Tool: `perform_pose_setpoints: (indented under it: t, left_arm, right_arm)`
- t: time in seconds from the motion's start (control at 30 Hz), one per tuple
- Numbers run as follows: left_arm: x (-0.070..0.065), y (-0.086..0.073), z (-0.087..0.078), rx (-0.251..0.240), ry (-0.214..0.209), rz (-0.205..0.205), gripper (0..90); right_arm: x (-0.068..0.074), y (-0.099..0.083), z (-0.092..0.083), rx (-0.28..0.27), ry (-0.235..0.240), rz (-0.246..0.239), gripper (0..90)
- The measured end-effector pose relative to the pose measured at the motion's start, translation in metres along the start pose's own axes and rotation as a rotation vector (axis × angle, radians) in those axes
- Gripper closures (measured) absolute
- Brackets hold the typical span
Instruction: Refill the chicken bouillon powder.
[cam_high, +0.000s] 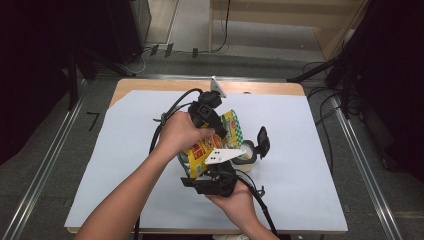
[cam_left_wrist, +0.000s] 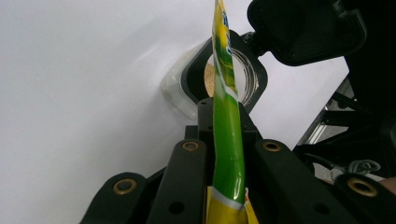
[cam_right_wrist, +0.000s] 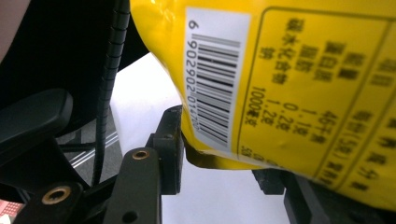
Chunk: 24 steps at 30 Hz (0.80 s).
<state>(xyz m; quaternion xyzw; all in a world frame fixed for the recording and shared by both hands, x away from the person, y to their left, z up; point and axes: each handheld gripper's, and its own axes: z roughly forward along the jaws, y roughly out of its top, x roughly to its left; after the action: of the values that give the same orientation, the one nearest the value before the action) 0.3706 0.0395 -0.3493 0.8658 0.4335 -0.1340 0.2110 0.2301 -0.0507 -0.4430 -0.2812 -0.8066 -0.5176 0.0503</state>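
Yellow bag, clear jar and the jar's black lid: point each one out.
yellow bag (cam_right_wrist: 299, 93), right gripper view, printed back panel
clear jar (cam_left_wrist: 247, 77), left gripper view, glass rim
black lid (cam_left_wrist: 308, 28), left gripper view, flat underside

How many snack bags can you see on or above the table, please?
1. The yellow snack bag is held above the white table cover between the left gripper and the right gripper, over an open jar. None hidden, as far as visible.
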Motion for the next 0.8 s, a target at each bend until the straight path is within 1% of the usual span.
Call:
perform_pose_setpoints:
  t: [0.13,0.17,0.43,0.5,0.6,0.67,0.8]
  left_arm:
    - [-0.006,0.002,0.001,0.005,0.026,0.013,87.6]
    - [-0.007,0.003,0.001,0.007,0.025,0.014,87.5]
    - [-0.011,0.003,0.0,0.014,0.034,0.023,87.1]
    - [-0.013,0.004,0.0,0.013,0.038,0.024,86.8]
    - [-0.014,0.005,-0.002,0.018,0.033,0.025,86.4]
    - [-0.015,0.005,-0.002,0.015,0.03,0.028,86.2]
    - [-0.016,0.005,-0.001,0.016,0.034,0.033,86.2]
  right_arm:
    - [-0.001,0.0,0.002,0.005,-0.015,-0.014,61.6]
    - [0.0,0.0,0.003,-0.001,-0.016,-0.008,62.3]
    - [0.0,-0.001,0.002,-0.004,-0.017,-0.008,64.5]
    - [0.0,0.0,0.002,-0.006,-0.015,-0.009,64.9]
    - [0.0,0.0,0.0,-0.02,-0.005,-0.009,65.0]
    - [0.001,0.0,-0.001,-0.023,-0.005,-0.011,65.1]
    - [-0.001,-0.002,-0.003,-0.025,0.008,-0.007,65.8]
